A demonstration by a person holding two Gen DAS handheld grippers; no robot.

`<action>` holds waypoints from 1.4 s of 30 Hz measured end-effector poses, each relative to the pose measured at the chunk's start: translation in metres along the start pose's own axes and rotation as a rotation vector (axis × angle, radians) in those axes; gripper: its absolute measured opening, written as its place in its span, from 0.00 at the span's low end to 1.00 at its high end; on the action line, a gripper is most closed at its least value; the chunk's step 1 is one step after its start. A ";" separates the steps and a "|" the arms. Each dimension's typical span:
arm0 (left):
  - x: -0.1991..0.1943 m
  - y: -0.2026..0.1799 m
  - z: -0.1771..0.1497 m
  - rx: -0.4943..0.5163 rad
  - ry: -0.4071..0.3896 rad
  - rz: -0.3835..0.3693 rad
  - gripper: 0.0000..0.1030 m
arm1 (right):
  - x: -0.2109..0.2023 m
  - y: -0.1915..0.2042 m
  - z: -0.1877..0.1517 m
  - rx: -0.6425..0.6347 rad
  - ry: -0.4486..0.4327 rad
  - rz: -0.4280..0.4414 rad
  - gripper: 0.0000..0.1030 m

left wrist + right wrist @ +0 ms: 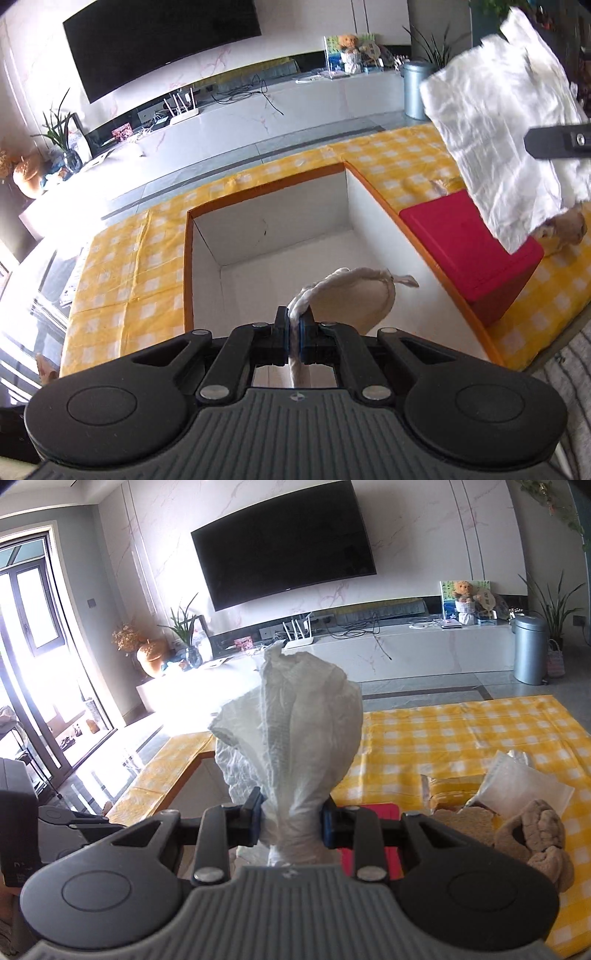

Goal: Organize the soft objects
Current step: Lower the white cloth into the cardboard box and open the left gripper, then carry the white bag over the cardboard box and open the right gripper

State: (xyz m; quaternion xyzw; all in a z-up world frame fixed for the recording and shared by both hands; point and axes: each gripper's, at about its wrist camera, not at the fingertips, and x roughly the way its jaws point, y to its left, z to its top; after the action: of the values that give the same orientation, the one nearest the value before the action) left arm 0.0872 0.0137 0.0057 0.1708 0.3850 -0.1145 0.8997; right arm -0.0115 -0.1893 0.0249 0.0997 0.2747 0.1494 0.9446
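The left wrist view looks steeply down into the open box (280,236), close above it. The right wrist view faces level across the yellow checked cloth (461,734) toward the television (284,542). Both share cloth, television and red box (469,243).

Two grippers, each gripping one soft item.
One white cloth (291,716), one cream pouch (354,299), one open box (280,221), one red box (469,243).

The left gripper (294,325) is clamped nearly closed, while the right gripper (291,821) is closed partway, held higher.
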 end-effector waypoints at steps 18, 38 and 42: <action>-0.023 0.020 -0.046 0.029 0.050 -0.203 0.76 | 0.032 0.032 -0.006 -0.031 0.084 0.029 0.29; -0.054 0.109 -0.041 -0.377 -0.081 -0.054 0.83 | 0.145 0.079 -0.037 0.060 0.406 0.194 0.29; -0.050 0.111 -0.048 -0.389 -0.073 -0.035 0.82 | 0.176 0.085 -0.060 0.088 0.535 0.185 0.31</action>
State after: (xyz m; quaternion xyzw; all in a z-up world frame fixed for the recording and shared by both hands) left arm 0.0596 0.1383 0.0363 -0.0172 0.3697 -0.0597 0.9271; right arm 0.0778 -0.0441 -0.0875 0.1223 0.5100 0.2438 0.8158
